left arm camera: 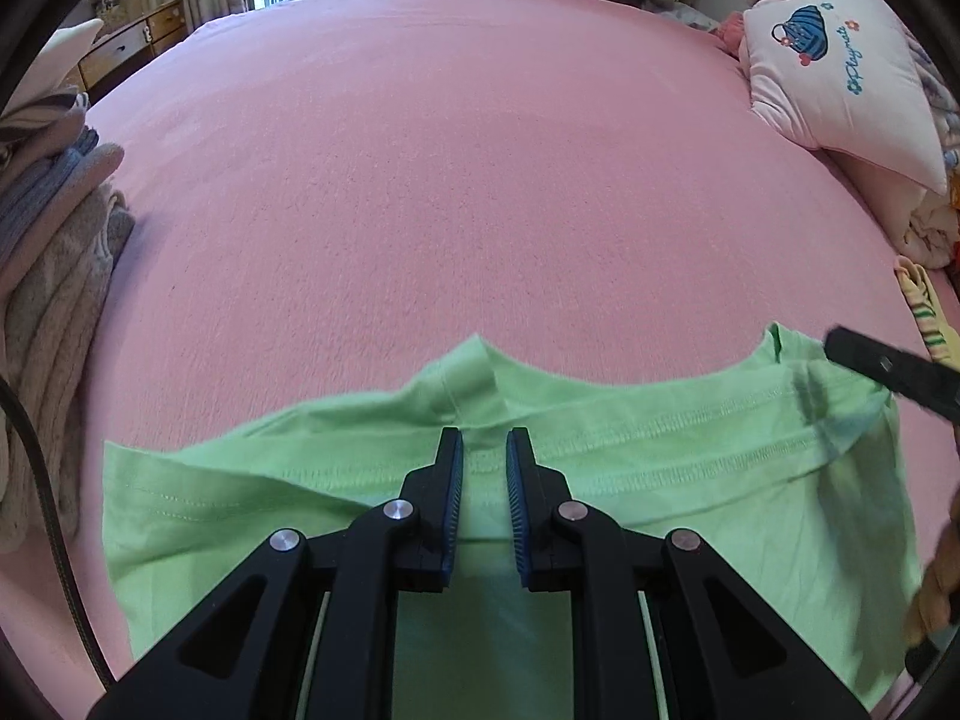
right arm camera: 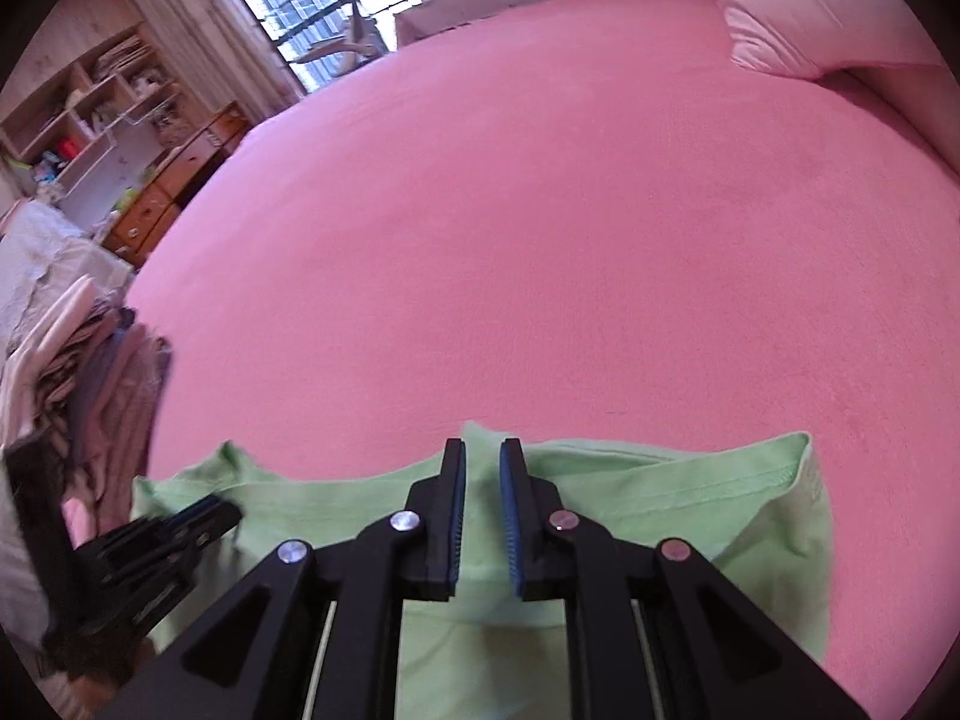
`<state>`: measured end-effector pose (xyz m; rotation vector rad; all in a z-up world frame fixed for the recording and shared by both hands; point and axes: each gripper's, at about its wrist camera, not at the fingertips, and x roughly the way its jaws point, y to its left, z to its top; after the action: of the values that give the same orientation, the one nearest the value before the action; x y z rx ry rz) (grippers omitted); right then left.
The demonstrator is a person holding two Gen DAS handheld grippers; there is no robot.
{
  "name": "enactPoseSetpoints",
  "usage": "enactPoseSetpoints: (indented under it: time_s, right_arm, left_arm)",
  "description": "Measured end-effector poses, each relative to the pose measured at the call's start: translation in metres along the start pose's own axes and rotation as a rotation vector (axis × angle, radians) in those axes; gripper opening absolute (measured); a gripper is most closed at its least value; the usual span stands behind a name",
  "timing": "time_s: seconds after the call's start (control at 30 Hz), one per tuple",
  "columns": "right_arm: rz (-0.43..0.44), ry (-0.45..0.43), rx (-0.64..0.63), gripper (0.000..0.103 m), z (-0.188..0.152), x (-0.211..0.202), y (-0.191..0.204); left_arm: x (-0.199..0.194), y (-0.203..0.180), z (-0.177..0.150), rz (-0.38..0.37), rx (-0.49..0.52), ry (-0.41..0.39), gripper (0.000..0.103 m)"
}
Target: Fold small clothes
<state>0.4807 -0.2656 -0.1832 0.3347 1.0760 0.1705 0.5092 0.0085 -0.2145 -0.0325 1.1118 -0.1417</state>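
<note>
Green shirt [left arm camera: 600, 480]: a small light-green garment lying on the pink bed [left arm camera: 450, 180], at its near edge, with the stitched hem doubled over and the cloth partly lifted.

Left tongs [left arm camera: 485, 450]: set over the shirt's middle fold, fingers drawn close with green cloth between the blue pads [left arm camera: 516, 498]; clamped on the shirt.

Right tongs [right arm camera: 482, 462]: at the shirt's far edge, fingers likewise drawn close on a raised peak of green cloth; clamped on the shirt.

Pillow [left arm camera: 840, 78]: pale pink with blue embroidery, well beyond the shirt at the bed's far right corner.

Pile of clothes [left arm camera: 54, 252]: grey and beige, left of the shirt, at the bed's edge.
</note>
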Motion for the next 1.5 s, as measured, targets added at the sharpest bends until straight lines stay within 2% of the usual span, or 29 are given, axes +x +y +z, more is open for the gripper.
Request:
enactPoseSetpoints:
  time_s: [0.13, 0.23, 0.33, 0.4, 0.57, 0.77, 0.93, 1.03, 1.13, 1.33, 1.43, 1.5]
  right_arm:
    - [0.084, 0.069, -0.064, 0.011, -0.015, -0.005, 0.019]
    - [0.084, 0.143, -0.108, 0.011, -0.033, 0.0, 0.026]
    - [0.043, 0.206, -0.138, 0.011, -0.052, 0.007, 0.022]
    - [0.017, 0.215, -0.138, 0.011, -0.063, 0.008, 0.017]
    - [-0.028, 0.171, -0.112, 0.003, -0.058, 0.014, 0.007]
    - [-0.121, 0.059, -0.107, 0.002, -0.016, 0.028, 0.007]
    - [-0.201, -0.012, -0.053, 0.002, 0.015, 0.03, 0.001]
    - [-0.147, -0.048, -0.016, 0.003, 0.025, 0.008, -0.002]
    - [-0.095, -0.032, -0.036, 0.003, 0.026, -0.01, 0.004]
    - [0.0, 0.019, -0.061, 0.003, 0.0, -0.051, -0.002]
    - [0.02, 0.059, -0.095, 0.004, -0.015, -0.042, 0.008]
    - [0.017, 0.089, -0.1, 0.004, -0.026, -0.028, 0.016]
  left_arm:
    - [0.009, -0.005, 0.01, 0.011, -0.008, -0.007, 0.015]
    - [0.017, -0.016, 0.018, 0.016, -0.011, -0.012, 0.015]
    - [0.021, -0.015, 0.024, 0.016, -0.013, -0.013, 0.015]
    - [0.017, -0.009, 0.019, 0.014, -0.017, -0.013, 0.015]
    - [0.009, -0.01, 0.025, -0.005, -0.005, -0.028, 0.015]
    - [-0.018, -0.009, 0.031, -0.029, 0.034, -0.08, 0.016]
    - [-0.031, -0.007, 0.036, -0.007, 0.044, -0.094, 0.016]
    - [-0.043, 0.004, 0.033, -0.003, 0.029, -0.109, 0.016]
    - [-0.059, 0.016, 0.031, -0.006, 0.009, -0.125, 0.017]
    - [-0.095, 0.032, 0.008, -0.048, -0.003, -0.144, 0.026]
    - [-0.095, 0.027, -0.008, -0.057, 0.004, -0.131, 0.029]
    - [-0.084, 0.025, -0.018, -0.016, 0.008, -0.109, 0.029]
